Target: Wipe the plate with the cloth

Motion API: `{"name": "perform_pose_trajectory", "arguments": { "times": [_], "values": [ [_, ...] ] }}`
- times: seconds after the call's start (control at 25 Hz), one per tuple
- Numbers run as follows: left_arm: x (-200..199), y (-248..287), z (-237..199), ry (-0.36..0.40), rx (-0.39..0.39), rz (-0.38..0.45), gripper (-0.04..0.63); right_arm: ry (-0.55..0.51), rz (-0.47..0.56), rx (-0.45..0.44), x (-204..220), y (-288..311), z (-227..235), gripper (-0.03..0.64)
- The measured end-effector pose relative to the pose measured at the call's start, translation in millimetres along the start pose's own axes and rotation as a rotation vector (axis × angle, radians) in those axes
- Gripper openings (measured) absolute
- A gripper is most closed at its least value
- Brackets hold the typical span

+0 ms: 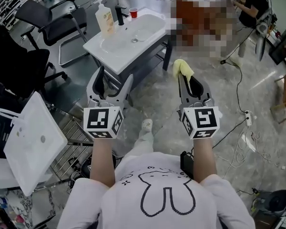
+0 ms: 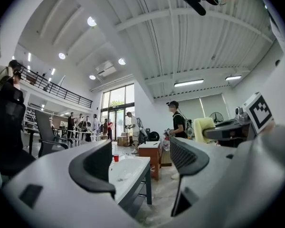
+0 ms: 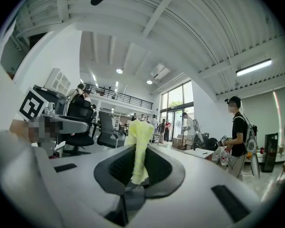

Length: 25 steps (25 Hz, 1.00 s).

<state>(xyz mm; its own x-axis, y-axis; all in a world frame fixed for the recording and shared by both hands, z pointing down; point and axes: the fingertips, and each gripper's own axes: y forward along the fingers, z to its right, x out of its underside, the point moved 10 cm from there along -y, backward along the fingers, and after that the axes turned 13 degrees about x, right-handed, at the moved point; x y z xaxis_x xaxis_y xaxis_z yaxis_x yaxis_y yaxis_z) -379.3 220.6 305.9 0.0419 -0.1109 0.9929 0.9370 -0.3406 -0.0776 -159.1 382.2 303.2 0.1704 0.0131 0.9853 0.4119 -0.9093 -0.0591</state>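
My right gripper (image 1: 187,76) is shut on a yellow cloth (image 1: 182,67), which sticks up out of its jaws. The right gripper view shows the cloth (image 3: 140,141) pinched between the dark pads of that gripper (image 3: 140,169). My left gripper (image 1: 115,78) is open, with nothing between its jaws, as in its own view (image 2: 141,163). Both are held in the air side by side, pointing away from me over the floor. From the left gripper view, the cloth (image 2: 203,127) shows at the right. No plate shows in any view.
A white sink unit (image 1: 128,32) stands ahead with a soap bottle (image 1: 105,18), a black tap (image 1: 120,15) and a red cup (image 1: 133,12). Office chairs (image 1: 52,18) are at the left, with a white panel (image 1: 33,142) on a rack. Cables (image 1: 248,137) lie on the floor at the right. A person in black (image 1: 255,4) stands behind.
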Motion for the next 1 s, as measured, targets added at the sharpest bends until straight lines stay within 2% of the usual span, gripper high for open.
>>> {"name": "perform_pose_trajectory", "arguments": {
  "times": [0.4, 0.76, 1.0],
  "values": [
    [22, 127, -68, -0.01, 0.005, 0.0, 0.387, -0.043, -0.035, -0.004, 12, 125, 32, 0.052],
    [44, 233, -137, -0.062, 0.004, -0.069, 0.387, -0.05, -0.081, -0.006, 18, 257, 57, 0.051],
    [58, 278, -173, -0.065, -0.002, -0.091, 0.387, -0.034, -0.101, -0.011, 32, 321, 61, 0.051]
  ]
}}
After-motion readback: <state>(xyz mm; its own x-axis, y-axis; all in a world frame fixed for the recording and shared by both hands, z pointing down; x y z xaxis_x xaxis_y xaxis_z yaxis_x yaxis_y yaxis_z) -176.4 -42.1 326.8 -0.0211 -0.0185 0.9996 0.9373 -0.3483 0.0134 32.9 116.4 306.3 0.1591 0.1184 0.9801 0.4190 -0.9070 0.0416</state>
